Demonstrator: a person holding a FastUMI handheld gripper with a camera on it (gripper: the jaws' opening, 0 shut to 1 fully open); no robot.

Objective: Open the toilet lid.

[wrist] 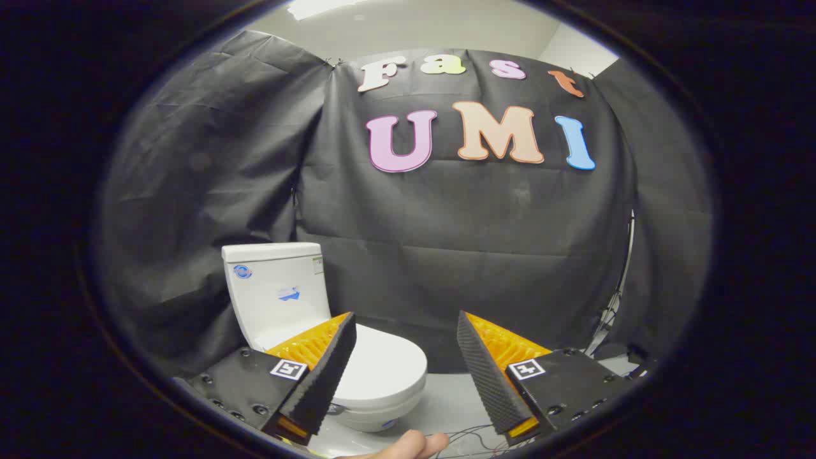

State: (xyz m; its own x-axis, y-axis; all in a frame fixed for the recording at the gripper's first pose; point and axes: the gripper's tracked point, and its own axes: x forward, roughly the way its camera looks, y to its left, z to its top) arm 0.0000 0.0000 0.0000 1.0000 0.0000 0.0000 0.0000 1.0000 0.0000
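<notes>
Still shut, the toilet lid (382, 363) sat at lower centre-left beyond the gripper (405, 341), whose fingers stood spread and empty, leaving the whole lift yet to do.

The gripper (405, 322) is open, holding nothing — the white toilet (319, 331) sits beyond its left finger, lid (382, 366) down, well apart from the fingers.
</notes>
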